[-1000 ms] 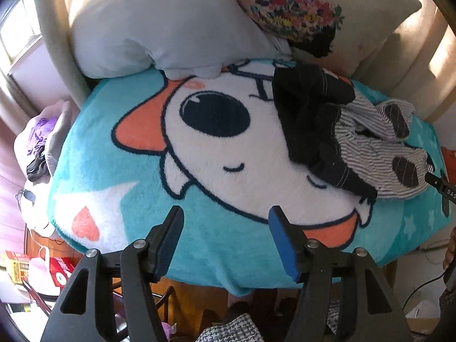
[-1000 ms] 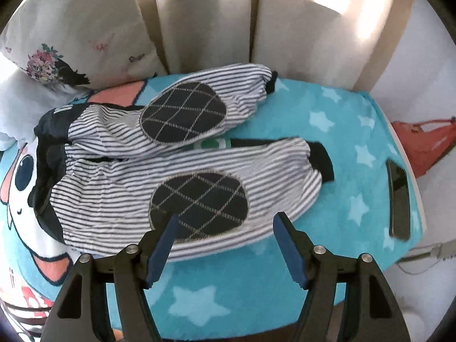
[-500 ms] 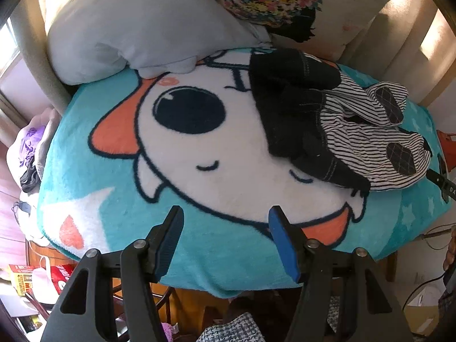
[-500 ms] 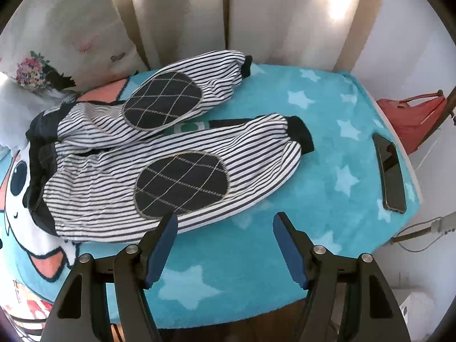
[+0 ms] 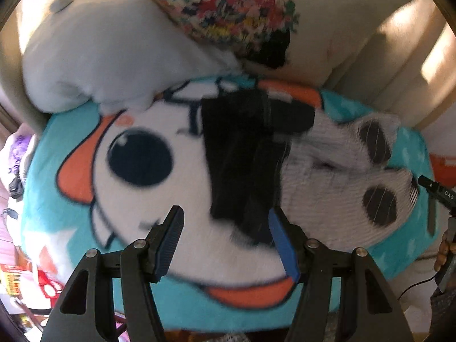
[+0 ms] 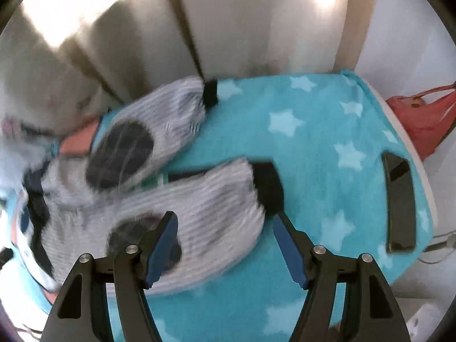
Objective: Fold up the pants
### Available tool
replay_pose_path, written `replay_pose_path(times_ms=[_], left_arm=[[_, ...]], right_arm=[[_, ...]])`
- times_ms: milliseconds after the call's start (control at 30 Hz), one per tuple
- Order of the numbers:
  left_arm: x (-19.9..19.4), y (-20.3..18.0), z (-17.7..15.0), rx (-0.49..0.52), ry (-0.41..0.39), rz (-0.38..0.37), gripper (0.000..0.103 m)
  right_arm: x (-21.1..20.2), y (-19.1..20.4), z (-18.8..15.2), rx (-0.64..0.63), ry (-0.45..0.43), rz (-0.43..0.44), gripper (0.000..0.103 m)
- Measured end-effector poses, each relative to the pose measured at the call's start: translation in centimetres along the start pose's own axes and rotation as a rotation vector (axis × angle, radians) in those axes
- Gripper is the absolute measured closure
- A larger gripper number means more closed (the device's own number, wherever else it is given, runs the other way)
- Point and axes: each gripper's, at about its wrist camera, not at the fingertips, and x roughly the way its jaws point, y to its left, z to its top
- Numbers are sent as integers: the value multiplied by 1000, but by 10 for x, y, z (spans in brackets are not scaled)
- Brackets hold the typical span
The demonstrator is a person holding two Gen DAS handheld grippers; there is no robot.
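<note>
Striped pants with a dark waist part [image 5: 245, 154] and dark knee patches lie spread on a turquoise cartoon blanket [image 5: 159, 188]. In the right wrist view the two striped legs [image 6: 199, 199] point right, each ending in a black cuff [image 6: 268, 185]. My left gripper [image 5: 225, 228] is open and empty, just short of the dark waist end. My right gripper [image 6: 225, 230] is open and empty, over the near leg close to its cuff. Both views are blurred by motion.
A grey plush pillow [image 5: 108, 57] and a floral pillow [image 5: 285, 20] stand at the back. A black phone [image 6: 399, 202] lies on the blanket's right edge. Curtains [image 6: 228, 28] hang behind. A red bag [image 6: 424, 114] is at the right.
Both grippers have moved closer to the pants. The left one now faces the dark waist end. The right one has shifted toward the near leg's cuff. Both stay open.
</note>
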Motion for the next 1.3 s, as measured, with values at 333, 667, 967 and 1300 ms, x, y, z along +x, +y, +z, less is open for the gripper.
replay_pose_path(times_ms=[333,667,967,1300], left_arm=[[59,-26,86,-41,-10,-95,42],[102,-53,123,183,29,-81,40],[110,-68,112,247,88,-17,96],[24,-55,43,244,-68,-136,96]], right_arm=[[52,8,102,133,79,146,22],[114,30,138,176,226,48,22],[112,34,136,184,256,122,87],[31,-4,82,169,100,272,86]])
